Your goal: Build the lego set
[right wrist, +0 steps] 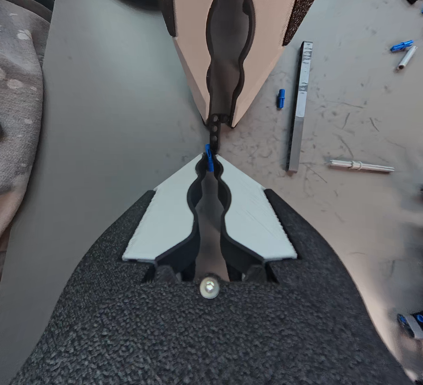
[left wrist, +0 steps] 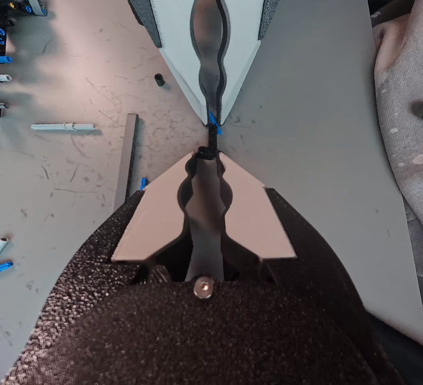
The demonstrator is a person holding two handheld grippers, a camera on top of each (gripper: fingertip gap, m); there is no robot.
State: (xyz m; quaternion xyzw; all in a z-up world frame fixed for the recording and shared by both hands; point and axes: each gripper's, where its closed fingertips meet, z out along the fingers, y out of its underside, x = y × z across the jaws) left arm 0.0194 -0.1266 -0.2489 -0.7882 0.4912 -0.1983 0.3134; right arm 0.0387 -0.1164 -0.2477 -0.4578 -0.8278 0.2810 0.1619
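Note:
My left gripper [left wrist: 206, 154], with pinkish fingers, is shut on the short arm of a black L-shaped lego beam with holes [left wrist: 211, 140]. My right gripper [right wrist: 209, 156], with white fingers, is shut on a small blue pin [right wrist: 208, 158]. The two grippers face each other tip to tip above the grey table. The pin sits against the free end of the beam [right wrist: 215, 131]; whether it is in a hole is hidden. The right gripper [left wrist: 212, 122] with the pin [left wrist: 212, 119] shows at the top of the left wrist view. The left gripper [right wrist: 218, 122] shows at the top of the right wrist view.
On the scratched table lie a long grey beam [right wrist: 299, 108], a grey axle [right wrist: 361, 166], a loose blue pin [right wrist: 281, 98] and a small black bush [left wrist: 159, 79]. A part-built assembly [left wrist: 25, 5] stands farther off. A person's grey clothing [left wrist: 400, 145] is past the table's edge. My left and right fingertips are right by each other. Between my right fingertips and the small black bush [left wrist: 159, 79] there is roughly 6 centimetres.

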